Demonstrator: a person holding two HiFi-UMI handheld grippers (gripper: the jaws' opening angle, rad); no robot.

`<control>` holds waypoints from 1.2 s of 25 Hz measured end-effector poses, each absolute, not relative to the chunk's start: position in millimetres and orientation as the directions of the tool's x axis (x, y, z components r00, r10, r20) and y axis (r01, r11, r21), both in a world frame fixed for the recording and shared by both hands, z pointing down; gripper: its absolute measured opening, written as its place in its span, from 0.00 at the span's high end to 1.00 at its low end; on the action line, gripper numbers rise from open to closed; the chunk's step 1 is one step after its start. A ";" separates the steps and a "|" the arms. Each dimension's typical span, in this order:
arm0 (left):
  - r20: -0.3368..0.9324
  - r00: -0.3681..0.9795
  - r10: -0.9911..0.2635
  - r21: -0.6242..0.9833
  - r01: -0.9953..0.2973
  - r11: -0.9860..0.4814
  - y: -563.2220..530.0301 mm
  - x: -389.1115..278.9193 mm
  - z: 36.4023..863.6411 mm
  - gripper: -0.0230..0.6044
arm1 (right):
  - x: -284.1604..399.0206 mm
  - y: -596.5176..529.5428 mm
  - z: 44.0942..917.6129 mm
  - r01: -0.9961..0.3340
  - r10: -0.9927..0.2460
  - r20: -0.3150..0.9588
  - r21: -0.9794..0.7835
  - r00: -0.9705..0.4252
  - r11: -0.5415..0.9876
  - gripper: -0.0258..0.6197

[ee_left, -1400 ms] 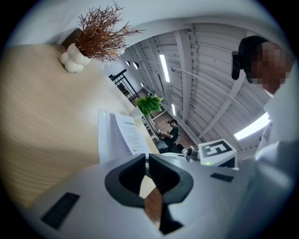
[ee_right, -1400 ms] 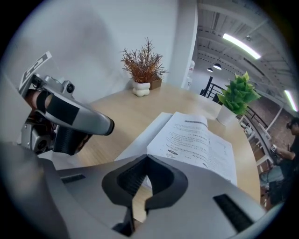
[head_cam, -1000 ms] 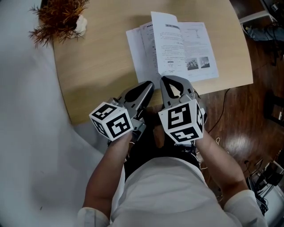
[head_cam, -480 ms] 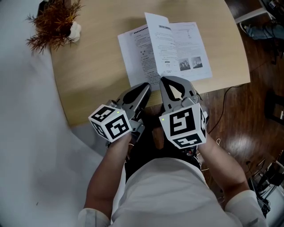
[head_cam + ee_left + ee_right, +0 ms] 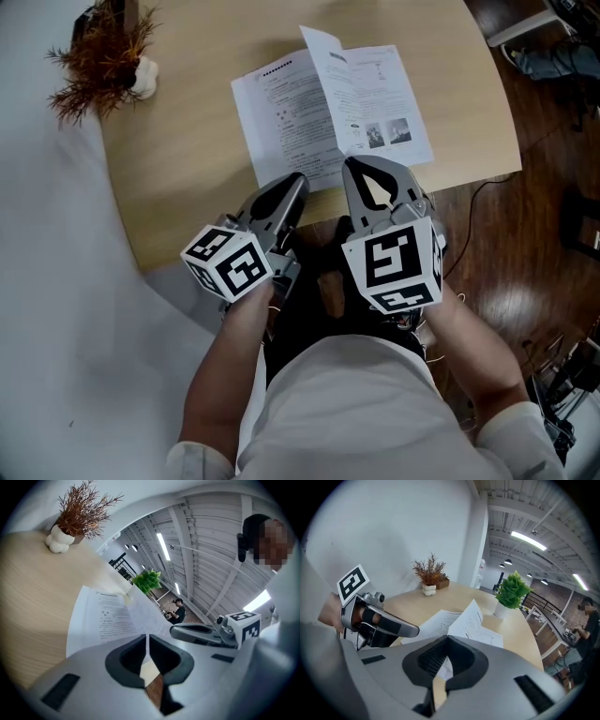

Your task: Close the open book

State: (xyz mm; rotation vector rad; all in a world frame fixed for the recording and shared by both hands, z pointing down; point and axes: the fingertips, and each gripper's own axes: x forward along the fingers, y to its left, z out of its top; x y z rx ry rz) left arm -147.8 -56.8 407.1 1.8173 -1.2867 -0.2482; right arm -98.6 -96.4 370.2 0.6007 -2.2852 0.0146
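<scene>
At the near edge of the table, the left gripper and right gripper hover side by side, both with jaws pressed together and holding nothing. Just beyond them lies the open book, flat on the table with one page standing up, and at the far left corner is a dried plant.

You wear a white short-sleeved shirt, and each sleeve ends in a folded cuff. Your dark trousers show just beyond it. Your smooth grey plastic left gripper has long curved jaws that get thin at the far end. They are lined with black inside. At its near end is a white cube with black square marks. Your grey plastic right gripper has the same shape. Its black lining has fine ribs. It has its own white marker cube. Thin pale wires loop beside your right wrist.
</scene>
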 end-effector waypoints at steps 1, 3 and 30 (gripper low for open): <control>0.307 0.438 -0.845 0.735 -0.673 -0.082 -58.1 -147.3 406.5 0.97 | -95.5 -98.4 369.1 -0.428 -0.421 0.680 0.171 -0.601 0.887 0.96; 0.310 0.425 -0.850 0.726 -0.683 -0.077 -60.7 -146.0 405.2 0.97 | -89.3 -103.2 367.3 -0.436 -0.430 0.675 0.175 -0.600 0.883 0.96; 0.343 0.441 -0.829 0.708 -0.701 -0.080 -85.8 -98.7 407.4 0.97 | -8.0 -161.0 394.4 -0.543 -0.488 0.696 0.166 -0.527 0.823 0.96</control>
